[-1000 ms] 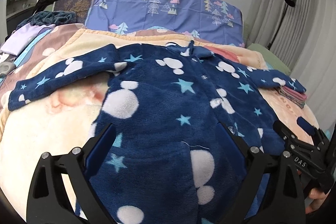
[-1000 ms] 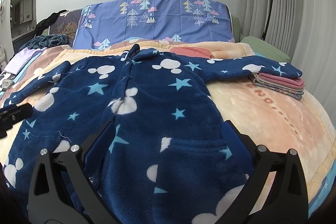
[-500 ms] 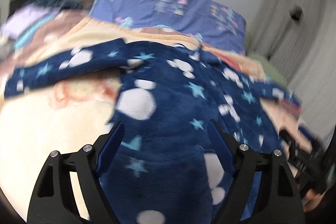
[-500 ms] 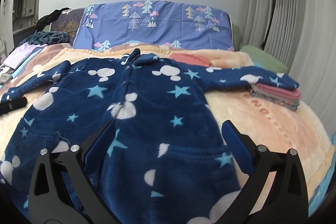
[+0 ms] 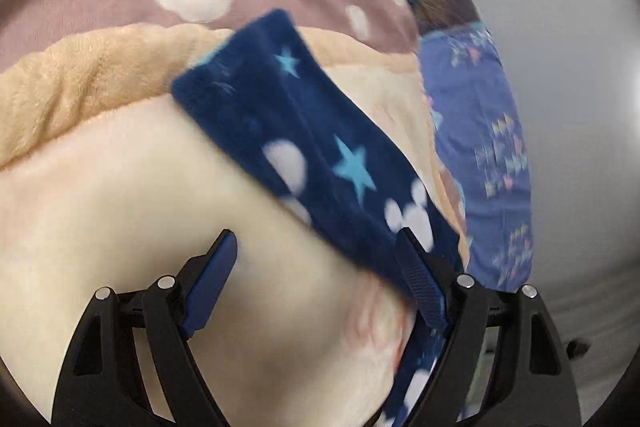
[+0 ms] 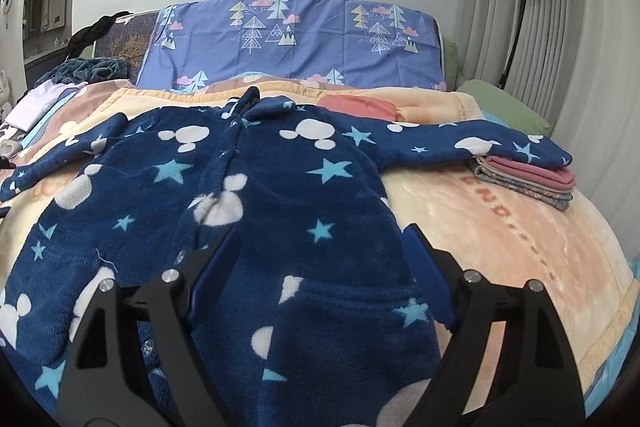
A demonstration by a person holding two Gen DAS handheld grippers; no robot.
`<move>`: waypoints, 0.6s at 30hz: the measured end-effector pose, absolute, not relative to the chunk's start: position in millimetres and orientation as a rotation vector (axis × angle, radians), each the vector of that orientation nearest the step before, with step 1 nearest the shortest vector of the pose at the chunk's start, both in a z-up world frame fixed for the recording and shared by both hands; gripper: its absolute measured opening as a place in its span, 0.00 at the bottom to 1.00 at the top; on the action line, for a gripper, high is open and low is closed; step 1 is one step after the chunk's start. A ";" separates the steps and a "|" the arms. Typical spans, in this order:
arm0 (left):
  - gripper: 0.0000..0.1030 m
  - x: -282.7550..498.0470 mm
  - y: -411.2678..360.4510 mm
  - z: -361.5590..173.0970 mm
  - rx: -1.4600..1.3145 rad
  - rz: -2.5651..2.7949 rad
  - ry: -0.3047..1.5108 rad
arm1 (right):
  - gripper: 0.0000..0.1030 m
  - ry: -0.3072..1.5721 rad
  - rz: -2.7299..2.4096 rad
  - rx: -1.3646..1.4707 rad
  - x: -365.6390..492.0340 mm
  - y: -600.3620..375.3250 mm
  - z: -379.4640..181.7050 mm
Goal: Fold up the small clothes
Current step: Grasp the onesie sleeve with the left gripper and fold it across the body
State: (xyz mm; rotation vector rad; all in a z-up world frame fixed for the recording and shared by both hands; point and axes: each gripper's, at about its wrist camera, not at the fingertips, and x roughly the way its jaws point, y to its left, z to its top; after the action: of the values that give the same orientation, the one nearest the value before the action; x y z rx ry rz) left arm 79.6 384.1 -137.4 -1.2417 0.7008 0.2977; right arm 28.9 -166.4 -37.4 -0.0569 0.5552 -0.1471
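Swinging off the torso, the left gripper now faces the onesie's left sleeve — jaws wide, empty. Sleeve fold likely next. Right gripper stays wide over the onesie.

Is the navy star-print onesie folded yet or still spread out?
Spread out. The onesie lies flat on the peach blanket, front up, both sleeves stretched sideways; the right sleeve rests on a stack of folded clothes.

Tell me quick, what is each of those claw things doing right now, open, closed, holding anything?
Left gripper: open, holding nothing, over the navy onesie's sleeve.
Right gripper: open, holding nothing, above the onesie's body.
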 end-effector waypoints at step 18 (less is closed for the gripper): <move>0.08 179.6 174.2 69.4 -0.596 -0.171 0.443 | 0.84 0.574 -0.193 0.024 57.5 -198.0 -47.7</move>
State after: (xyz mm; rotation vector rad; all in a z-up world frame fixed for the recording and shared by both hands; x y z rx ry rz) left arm 179.6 174.2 69.4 -0.5958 0.4426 -0.1713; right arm 57.5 -198.0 -47.7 0.0238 0.5736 -0.1933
